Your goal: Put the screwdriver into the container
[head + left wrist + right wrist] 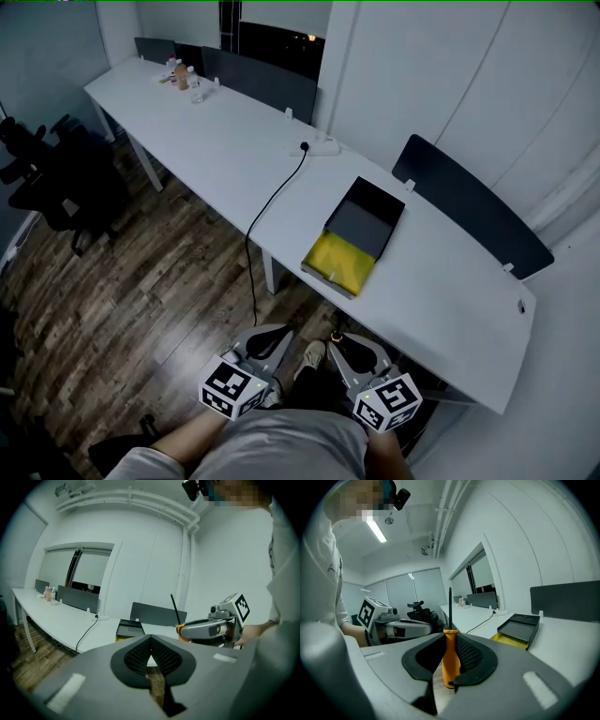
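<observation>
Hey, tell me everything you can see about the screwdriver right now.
The screwdriver has a smooth orange handle, plastic by the look, and a thin, straight dark shaft. It stands upright, shaft pointing up; the tip is too small to read. The right gripper holds it, jaws closed on the handle's sides, and nothing else touches it. It sits low in front of the person, short of the white table, not in the container.

Left gripper point(151, 641), jaws together; right gripper point(186, 631) with screwdriver point(174, 607) beyond
</observation>
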`<move>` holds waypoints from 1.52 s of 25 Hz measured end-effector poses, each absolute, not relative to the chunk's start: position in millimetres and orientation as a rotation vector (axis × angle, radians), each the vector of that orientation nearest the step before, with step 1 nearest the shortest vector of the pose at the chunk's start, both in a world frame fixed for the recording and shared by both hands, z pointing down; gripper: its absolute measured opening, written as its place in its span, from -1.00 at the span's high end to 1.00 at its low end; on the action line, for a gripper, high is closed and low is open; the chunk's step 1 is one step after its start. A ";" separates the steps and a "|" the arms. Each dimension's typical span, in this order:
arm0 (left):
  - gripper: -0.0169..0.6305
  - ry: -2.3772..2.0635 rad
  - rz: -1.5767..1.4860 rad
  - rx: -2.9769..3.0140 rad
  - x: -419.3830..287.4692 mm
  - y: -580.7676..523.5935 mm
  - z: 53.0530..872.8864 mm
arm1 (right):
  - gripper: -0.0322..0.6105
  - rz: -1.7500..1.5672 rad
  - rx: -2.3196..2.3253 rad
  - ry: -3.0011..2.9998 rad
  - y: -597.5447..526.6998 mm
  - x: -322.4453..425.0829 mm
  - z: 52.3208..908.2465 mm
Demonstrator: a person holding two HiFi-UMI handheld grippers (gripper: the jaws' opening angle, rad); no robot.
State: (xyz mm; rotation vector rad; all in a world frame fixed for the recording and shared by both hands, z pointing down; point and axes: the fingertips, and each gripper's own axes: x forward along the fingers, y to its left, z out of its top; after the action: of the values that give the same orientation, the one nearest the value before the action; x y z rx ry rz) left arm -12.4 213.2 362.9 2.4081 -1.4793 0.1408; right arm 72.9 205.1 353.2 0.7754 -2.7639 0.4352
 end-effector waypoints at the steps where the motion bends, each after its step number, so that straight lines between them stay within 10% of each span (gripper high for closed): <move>1: 0.94 -1.483 0.140 2.405 -13.4 209.9 363.6 | 0.63 0.435 0.771 -2.764 201.5 71.8 354.0; 38: 0.94 -1.630 0.167 2.304 3.5 -3.1 361.9 | 0.63 0.426 0.598 -2.794 -22.5 94.5 353.1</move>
State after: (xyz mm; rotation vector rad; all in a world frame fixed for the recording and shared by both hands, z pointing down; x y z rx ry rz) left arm 3.5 -3.1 361.9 2.3042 -1.6301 0.1673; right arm 94.5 -22.5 353.1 0.5981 -2.7937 0.4258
